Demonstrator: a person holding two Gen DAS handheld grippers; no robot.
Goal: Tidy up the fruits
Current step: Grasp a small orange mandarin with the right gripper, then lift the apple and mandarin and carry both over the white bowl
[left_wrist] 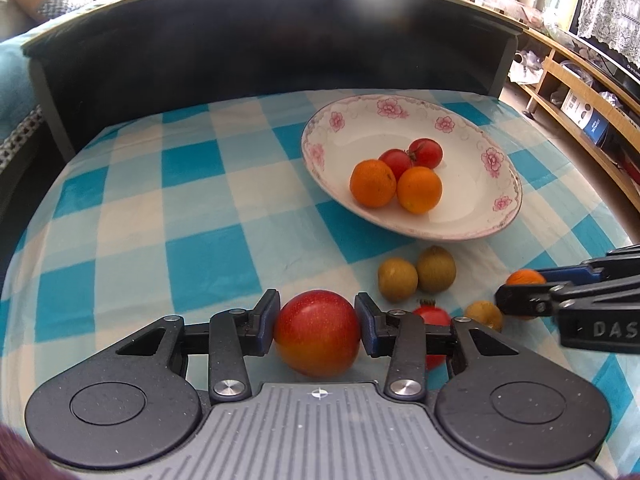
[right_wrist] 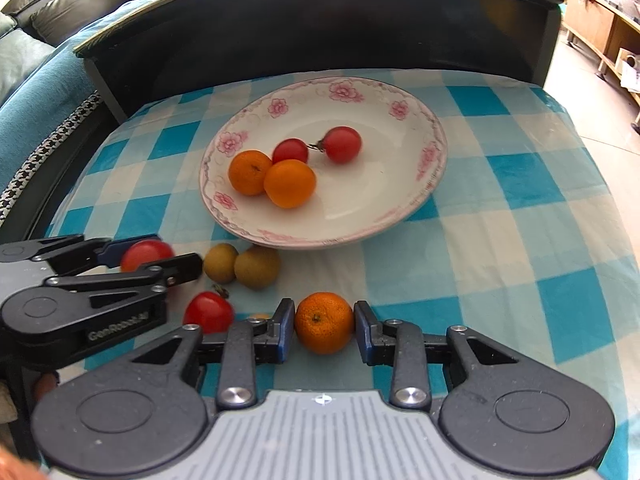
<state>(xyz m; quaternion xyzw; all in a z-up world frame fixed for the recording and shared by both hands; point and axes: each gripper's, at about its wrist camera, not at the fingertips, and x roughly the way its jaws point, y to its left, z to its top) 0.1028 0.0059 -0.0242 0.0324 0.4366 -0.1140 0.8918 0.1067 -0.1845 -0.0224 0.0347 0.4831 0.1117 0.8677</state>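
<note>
A red apple (left_wrist: 318,334) sits between the blue pads of my left gripper (left_wrist: 318,320), which is shut on it just over the checked cloth. My right gripper (right_wrist: 325,328) is shut on an orange (right_wrist: 325,322), both pads touching its sides. Each gripper shows in the other's view: the right gripper (left_wrist: 524,285) with its orange (left_wrist: 526,278), the left gripper (right_wrist: 154,259) with the apple (right_wrist: 146,254). A flowered white plate (left_wrist: 400,100) (right_wrist: 276,108) holds two oranges and two red tomatoes. Between the grippers lie two brown-green fruits (right_wrist: 220,262) (right_wrist: 257,267) and a loose tomato (right_wrist: 209,312).
A small brown fruit (left_wrist: 484,314) lies near the right gripper. A tall dark panel (left_wrist: 260,40) closes off the table's far side. The blue-and-white cloth (right_wrist: 520,208) drops off at the right edge, with a wooden shelf unit (left_wrist: 580,92) beyond. A teal sofa (right_wrist: 36,92) stands to the left.
</note>
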